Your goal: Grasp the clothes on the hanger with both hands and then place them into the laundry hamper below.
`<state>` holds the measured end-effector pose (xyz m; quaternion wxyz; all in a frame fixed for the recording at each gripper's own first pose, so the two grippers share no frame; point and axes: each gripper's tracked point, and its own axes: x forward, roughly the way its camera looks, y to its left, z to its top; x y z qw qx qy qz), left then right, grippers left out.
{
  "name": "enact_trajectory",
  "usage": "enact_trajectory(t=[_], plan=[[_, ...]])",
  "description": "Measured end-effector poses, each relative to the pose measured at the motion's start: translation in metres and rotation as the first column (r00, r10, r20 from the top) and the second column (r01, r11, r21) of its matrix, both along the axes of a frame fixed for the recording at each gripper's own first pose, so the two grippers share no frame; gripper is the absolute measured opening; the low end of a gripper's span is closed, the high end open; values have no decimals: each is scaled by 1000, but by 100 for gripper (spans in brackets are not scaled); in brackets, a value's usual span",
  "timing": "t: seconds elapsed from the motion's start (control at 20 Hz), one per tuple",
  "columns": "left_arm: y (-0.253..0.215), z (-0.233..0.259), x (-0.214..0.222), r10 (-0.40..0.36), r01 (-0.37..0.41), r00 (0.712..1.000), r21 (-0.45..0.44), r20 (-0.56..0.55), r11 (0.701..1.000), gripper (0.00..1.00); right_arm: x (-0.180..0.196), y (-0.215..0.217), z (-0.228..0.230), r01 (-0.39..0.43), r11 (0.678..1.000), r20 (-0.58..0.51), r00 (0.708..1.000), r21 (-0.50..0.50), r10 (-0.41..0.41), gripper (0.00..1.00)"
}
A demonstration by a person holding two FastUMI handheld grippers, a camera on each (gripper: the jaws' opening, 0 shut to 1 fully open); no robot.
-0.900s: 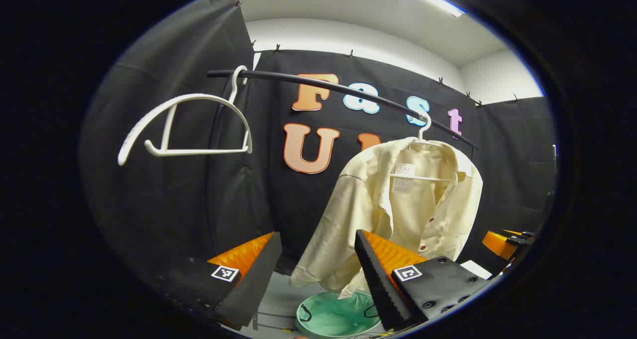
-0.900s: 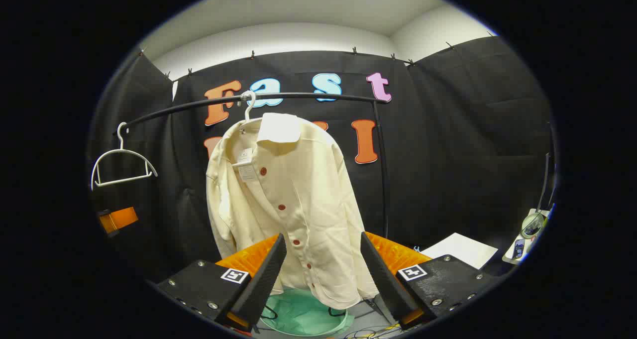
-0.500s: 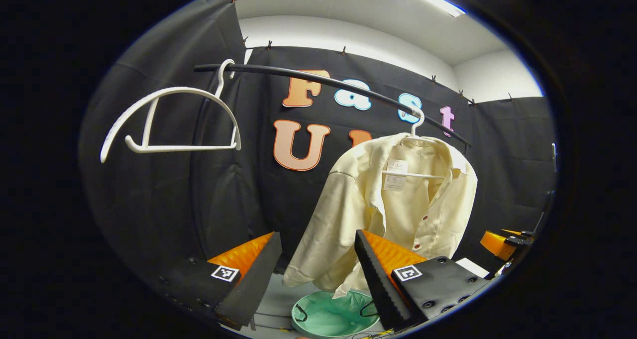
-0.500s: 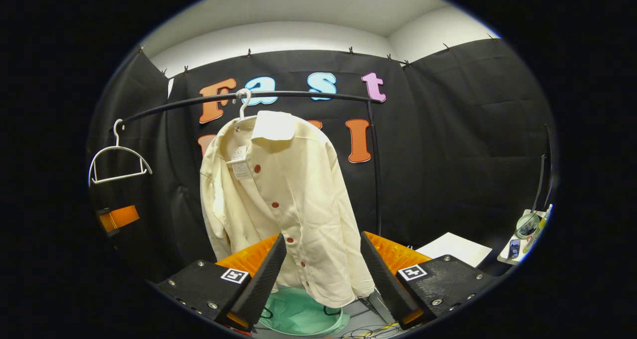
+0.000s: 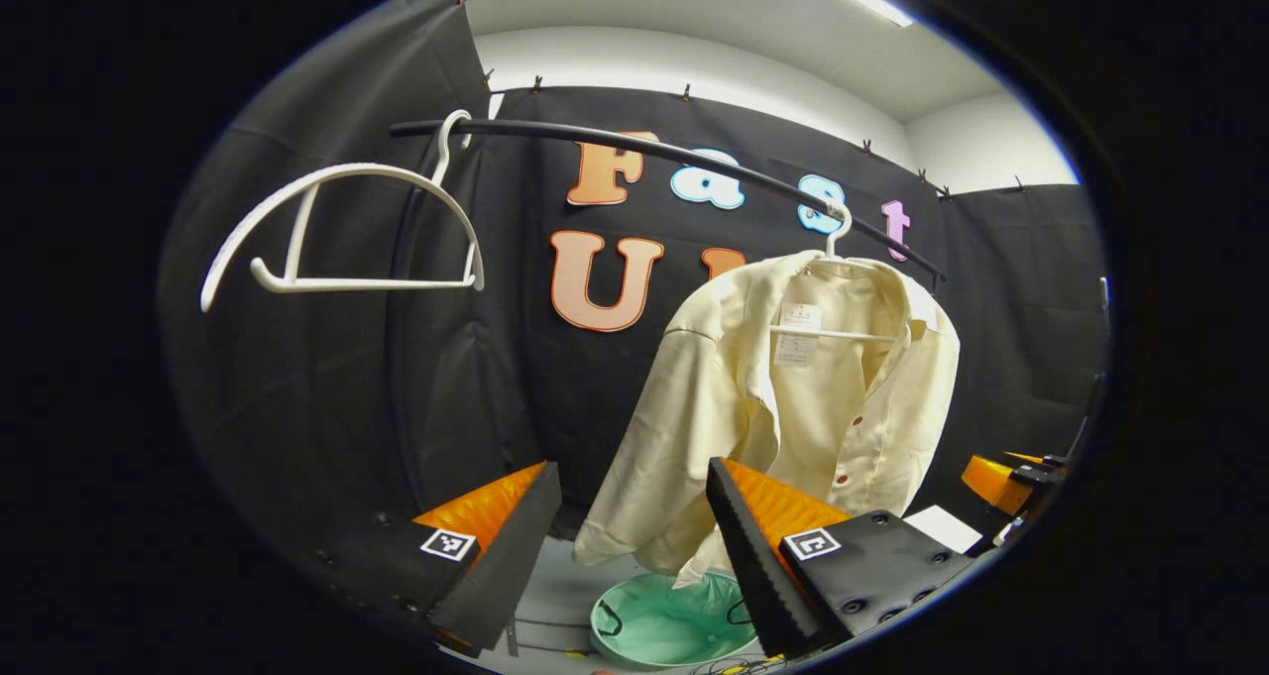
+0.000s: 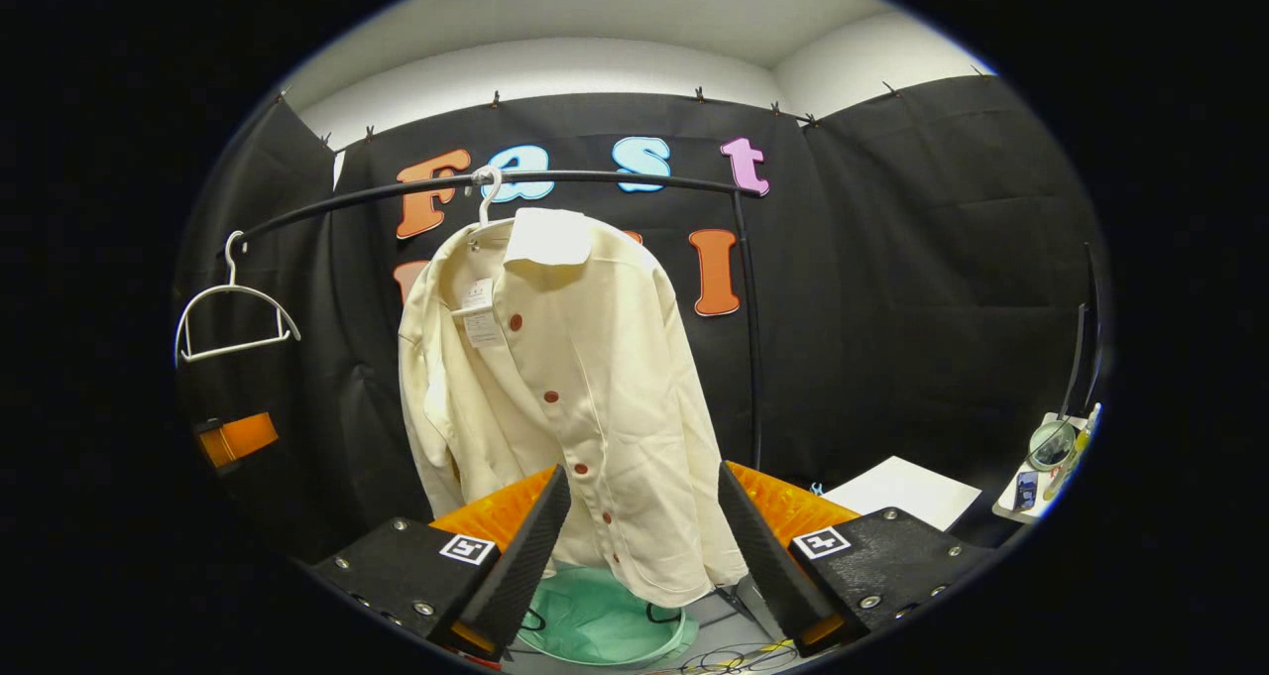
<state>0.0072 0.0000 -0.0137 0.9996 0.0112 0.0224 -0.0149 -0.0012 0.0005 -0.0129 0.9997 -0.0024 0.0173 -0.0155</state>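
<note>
A cream button-up shirt (image 5: 793, 407) (image 6: 565, 397) hangs on a white hanger (image 5: 838, 249) (image 6: 486, 194) from a black rail (image 5: 674, 155) (image 6: 555, 181). Below it stands a round hamper with a pale green liner (image 5: 669, 627) (image 6: 605, 627). My left gripper (image 5: 634, 516) is open, short of the shirt's left sleeve and holding nothing. In the right gripper view my right gripper (image 6: 642, 521) is open with the shirt's lower front seen between its fingers, farther off. The right gripper (image 5: 1006, 477) also shows at the far right of the left gripper view, and the left gripper (image 6: 238, 437) at the far left of the right gripper view.
An empty white hanger (image 5: 342, 229) (image 6: 233, 303) hangs at the rail's left end. The rail's upright post (image 6: 751, 358) stands right of the shirt. A white sheet (image 6: 902, 492) and small items (image 6: 1051, 452) lie at the right. Cables (image 6: 734, 660) trail on the floor by the hamper.
Both views have shifted slightly and the shirt now sits a little larger and higher in each; both grippers stay open and hold nothing.
</note>
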Motion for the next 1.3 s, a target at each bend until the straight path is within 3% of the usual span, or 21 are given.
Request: enact_trajectory(t=[0.3, 0.75, 1.3], plan=[[-4, -4, 1, -15, 15, 1000, -1, -20, 1000, 97, 18, 19, -2, -30, 1000, -18, 999, -2, 30, 93], [0, -6, -4, -1, 1, 1000, -6, -26, 1000, 97, 70, 73, 34, -111, 994, 35, 993, -23, 112, 93], [11, -8, -6, -9, 9, 999, 2, -41, 1000, 97, 154, 87, 66, -74, 996, 93, 993, -48, 78, 93]])
